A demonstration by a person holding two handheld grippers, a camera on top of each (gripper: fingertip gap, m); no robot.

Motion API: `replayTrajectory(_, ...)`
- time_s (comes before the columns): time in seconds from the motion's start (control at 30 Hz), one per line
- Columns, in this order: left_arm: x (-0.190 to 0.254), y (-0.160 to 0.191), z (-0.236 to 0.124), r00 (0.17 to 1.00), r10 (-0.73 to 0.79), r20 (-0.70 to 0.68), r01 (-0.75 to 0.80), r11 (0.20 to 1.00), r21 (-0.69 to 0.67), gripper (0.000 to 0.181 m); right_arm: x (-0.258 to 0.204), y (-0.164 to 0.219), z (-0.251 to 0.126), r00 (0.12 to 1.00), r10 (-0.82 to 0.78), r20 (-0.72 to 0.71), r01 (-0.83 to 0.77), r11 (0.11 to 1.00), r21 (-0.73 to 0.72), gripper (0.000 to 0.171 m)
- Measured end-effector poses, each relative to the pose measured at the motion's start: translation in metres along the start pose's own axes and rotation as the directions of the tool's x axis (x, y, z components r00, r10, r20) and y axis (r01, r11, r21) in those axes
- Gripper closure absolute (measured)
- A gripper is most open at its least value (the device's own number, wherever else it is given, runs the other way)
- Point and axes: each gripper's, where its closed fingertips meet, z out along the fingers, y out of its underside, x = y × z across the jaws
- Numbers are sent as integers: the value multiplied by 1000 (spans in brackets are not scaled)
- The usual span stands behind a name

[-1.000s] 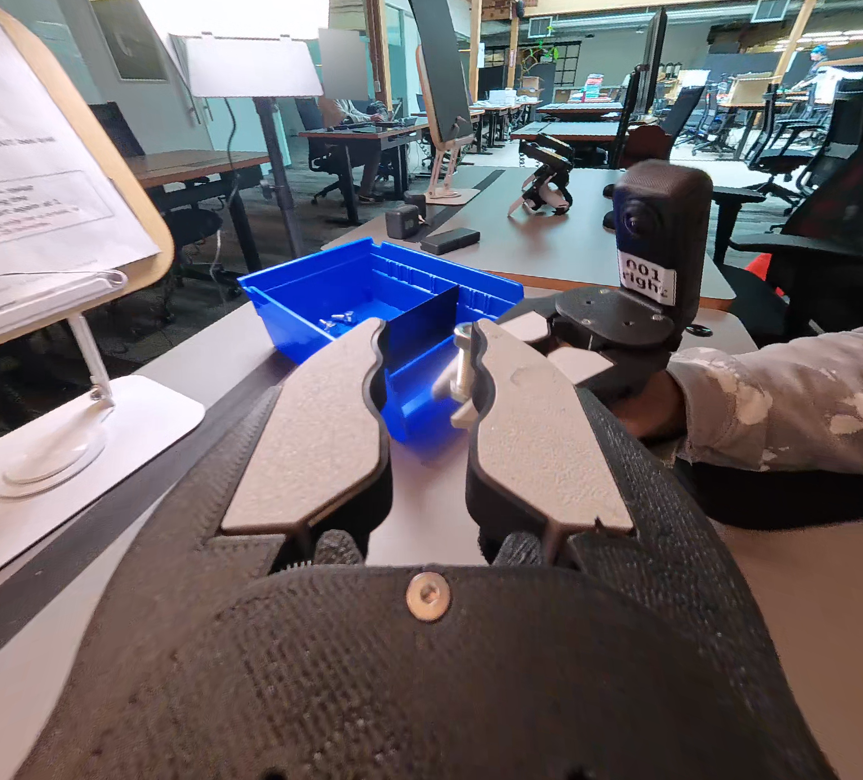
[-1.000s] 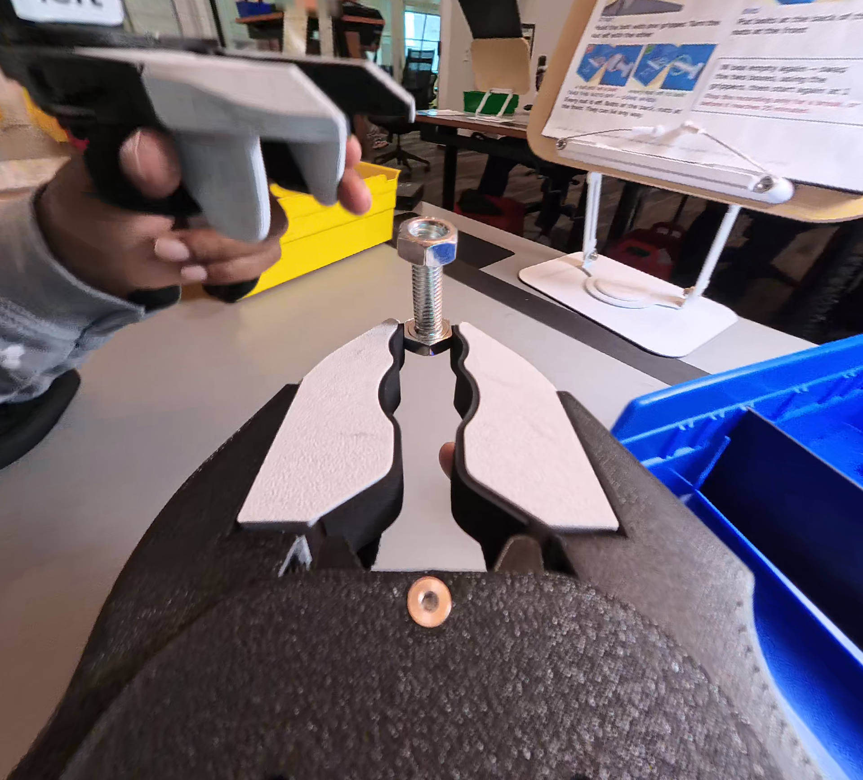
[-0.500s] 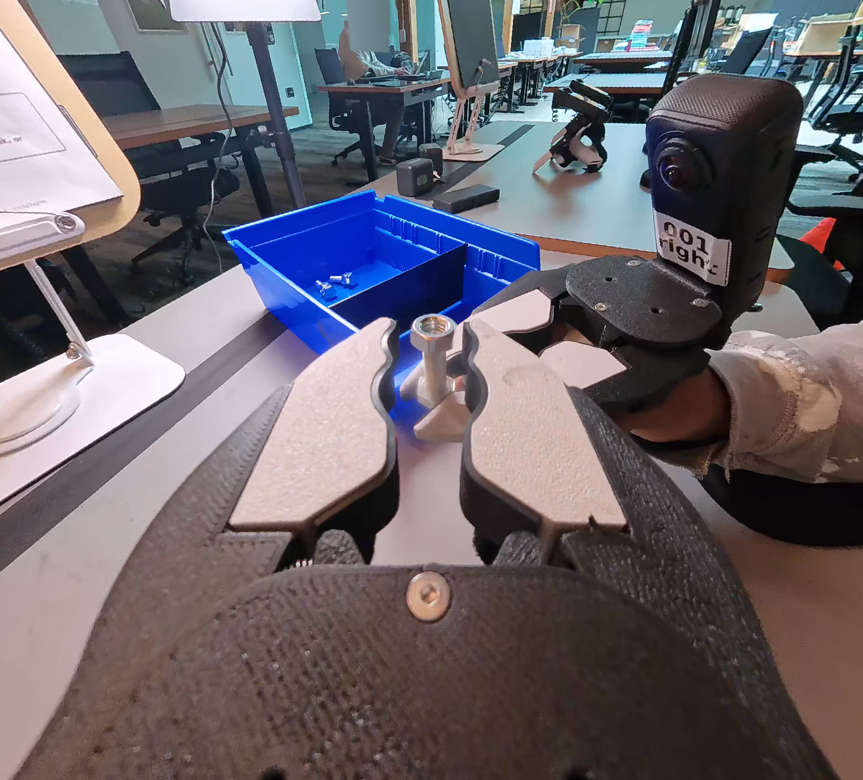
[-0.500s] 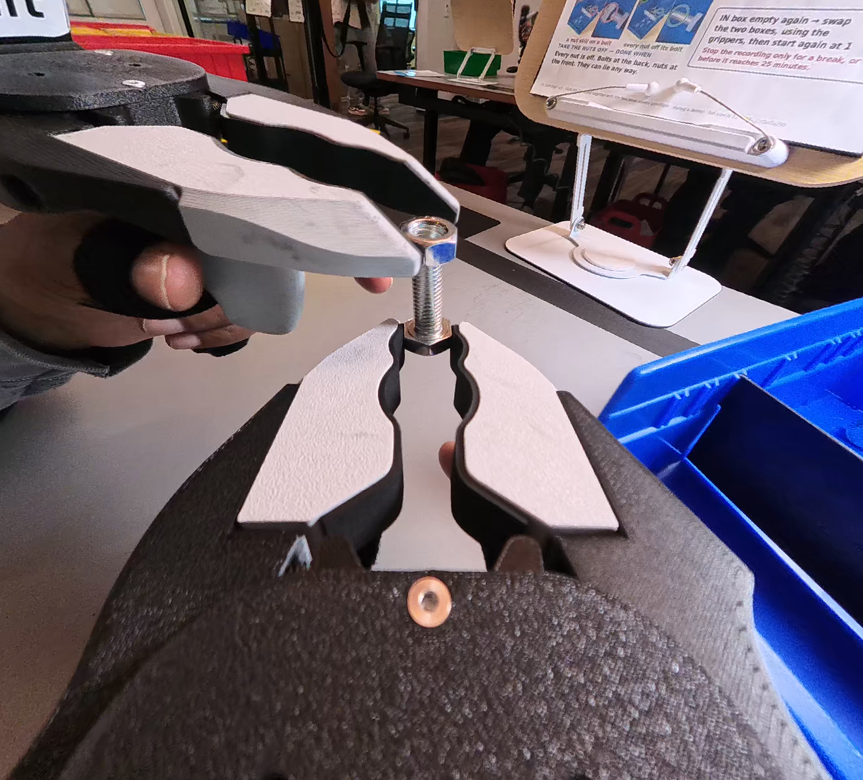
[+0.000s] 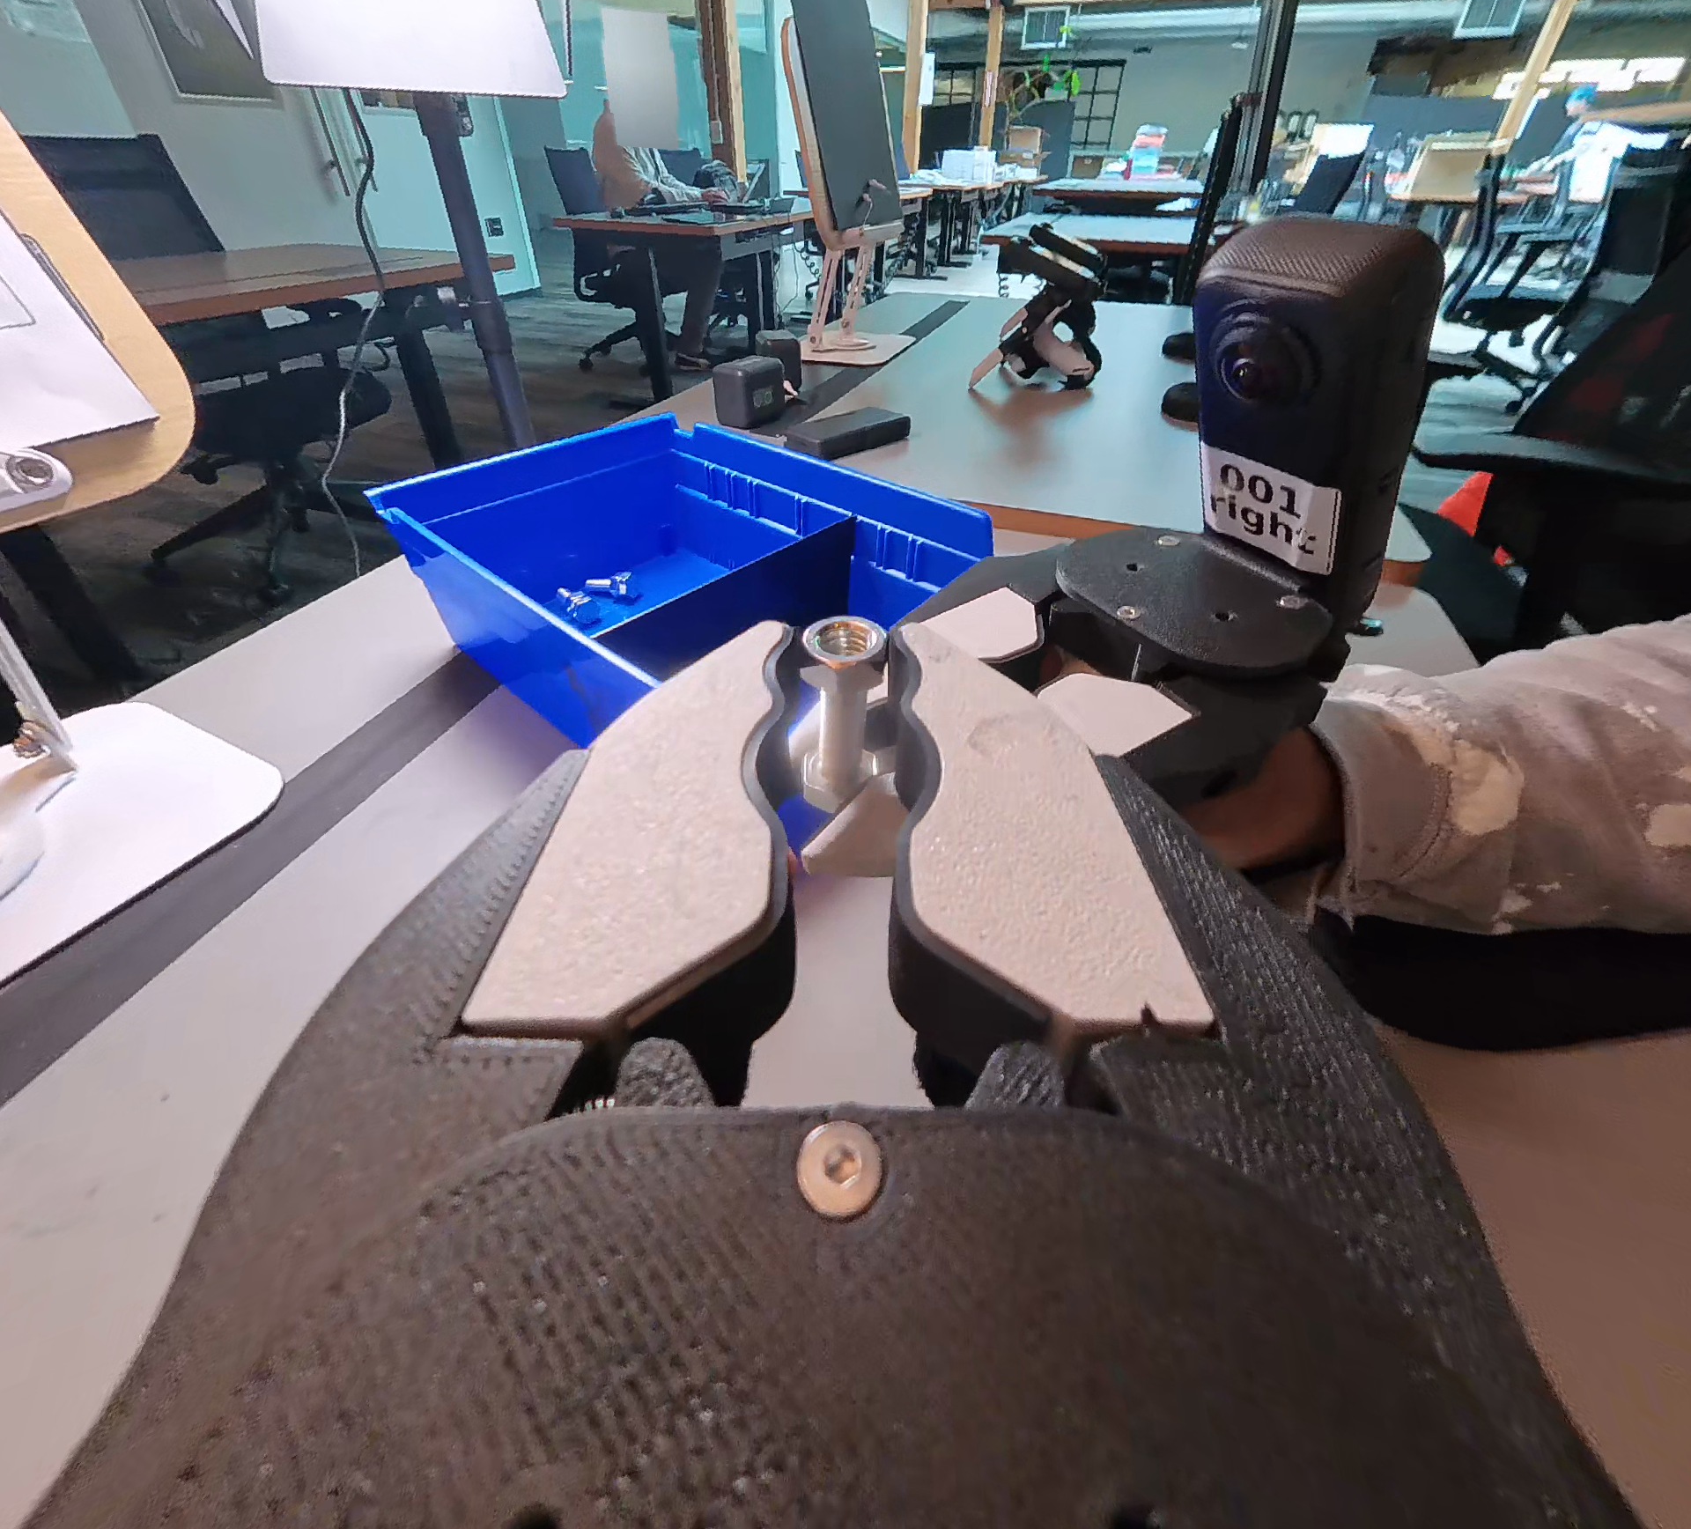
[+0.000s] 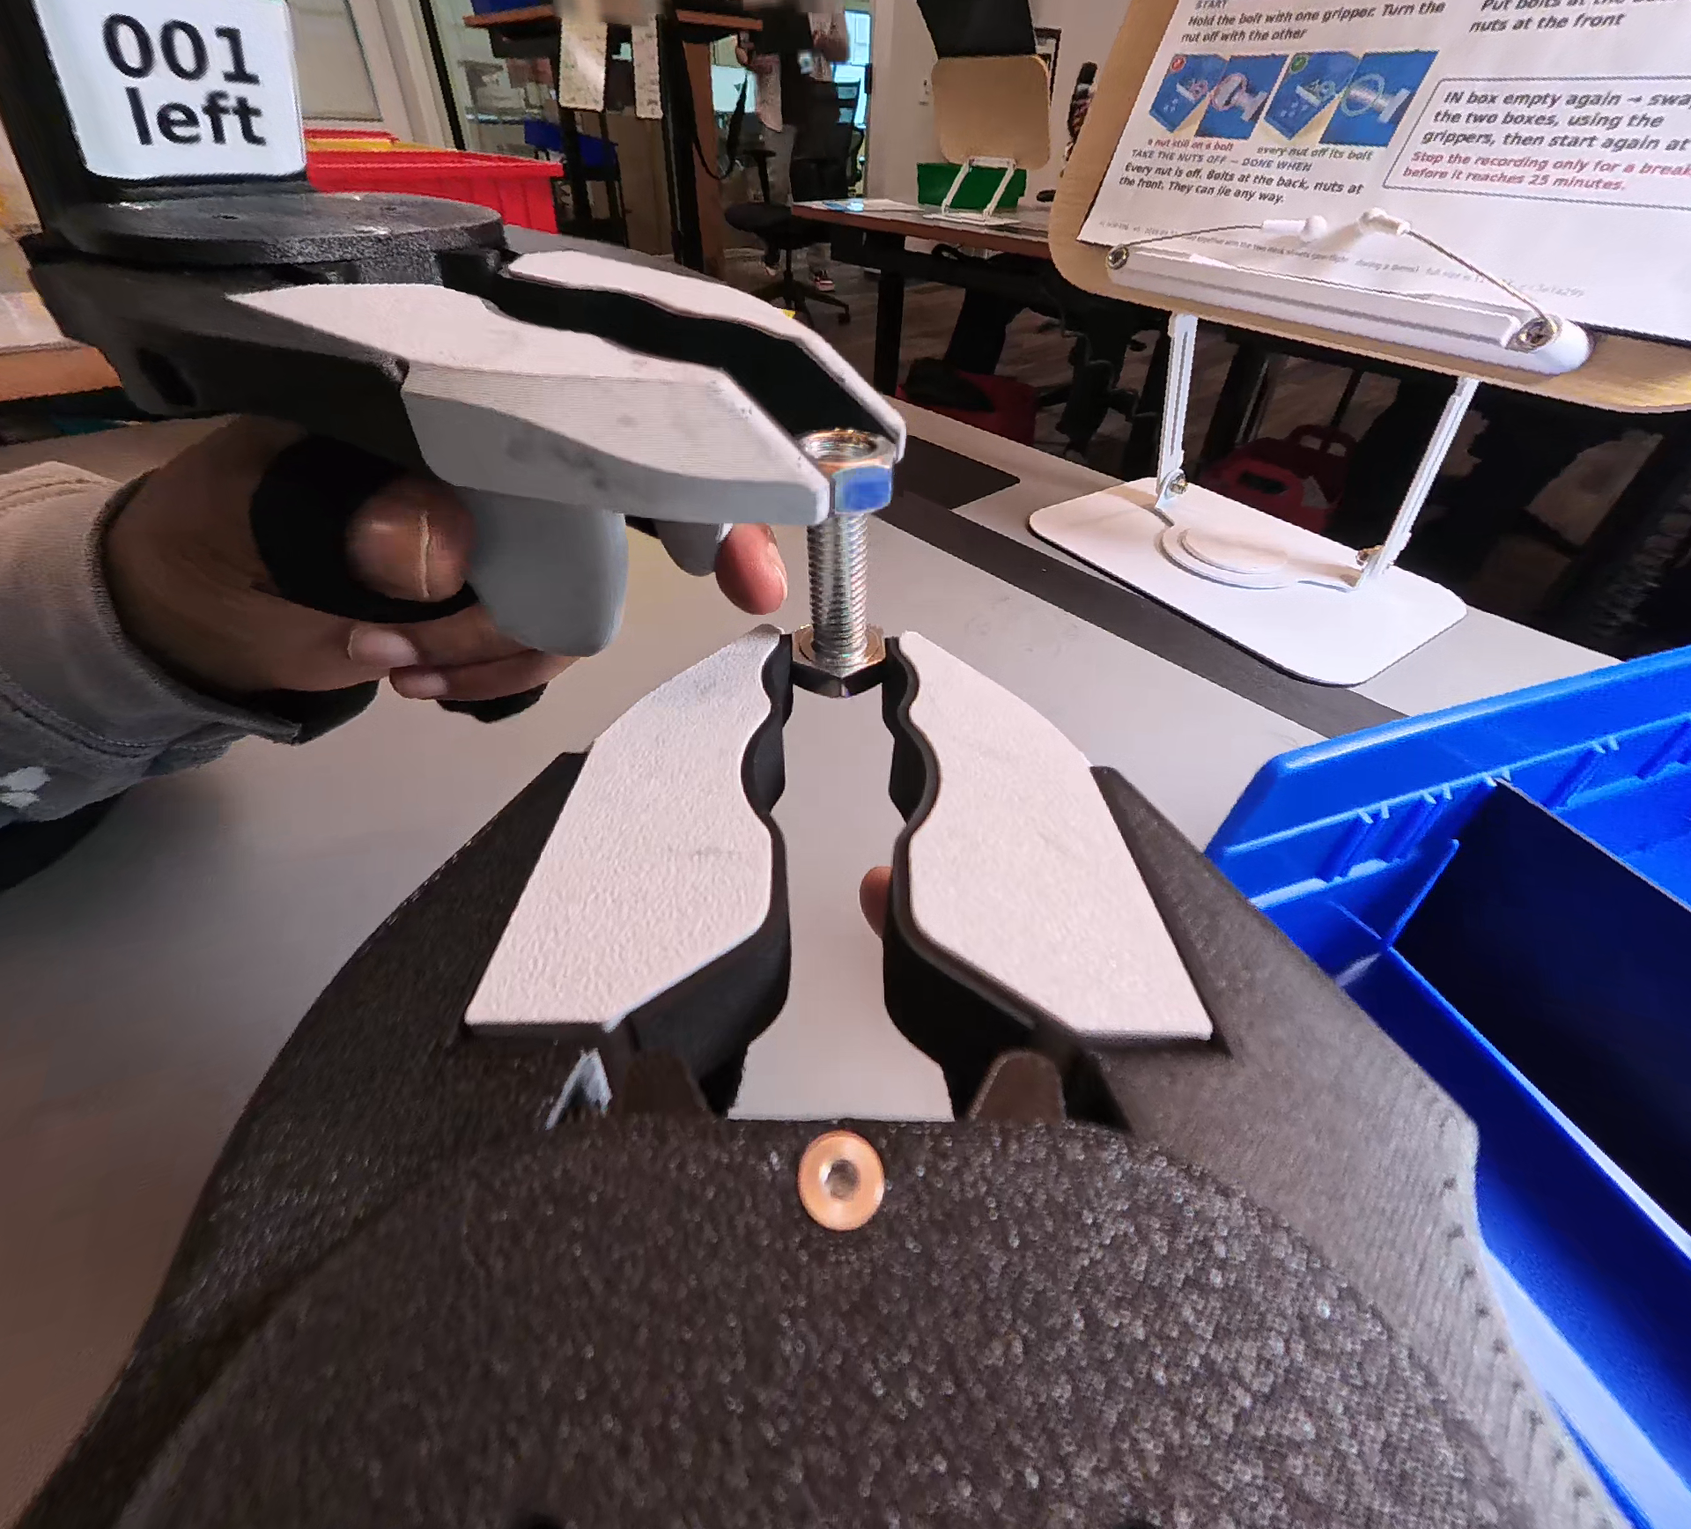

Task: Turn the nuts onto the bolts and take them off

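A steel bolt [image 6: 837, 588] stands upright, thread up, with a hex nut [image 6: 846, 456] at the top of its thread. My right gripper [image 6: 837, 657] is shut on the bolt's head. My left gripper [image 6: 846, 465] comes in from the left, level, and its fingertips [image 6: 805, 488] clamp the nut. In the left wrist view the nut [image 5: 843, 643] sits between the tips of my left gripper [image 5: 843, 652], with the bolt [image 5: 837, 730] below it. My right gripper [image 5: 842, 790] holds the head from the right there.
A blue divided bin [image 5: 512, 570] stands just behind the bolt, with two small bolts [image 5: 595, 593] in its back compartment; it also shows in the right wrist view [image 6: 1464, 753] at the right. A white stand [image 6: 1281, 597] with an instruction sheet stands on the grey table beyond. The grippers' ends are close to 5 centimeters from one another.
My left gripper has moved in from the left and closed its tips on the nut at the top of the bolt. The right gripper has held the bolt still.
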Motion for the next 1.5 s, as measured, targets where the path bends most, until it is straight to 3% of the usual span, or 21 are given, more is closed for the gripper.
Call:
replayTrajectory(0.3,3,3,-5,994,84,-63,-87,995,-51,163,-6,3,1,999,-20,38,20,1000,-20,153)
replayTrajectory(0.63,35,-9,-36,908,36,-417,-41,999,-3,163,-49,-15,-12,938,-71,340,27,991,132,153)
replayTrajectory(0.8,49,-9,-49,850,33,-526,-48,999,-16,163,-71,-16,-18,884,-76,461,5,988,153,153)
replayTrajectory(1.5,51,-11,-58,822,26,-569,-35,999,-6,161,-79,-21,-22,861,-75,504,-22,983,184,153)
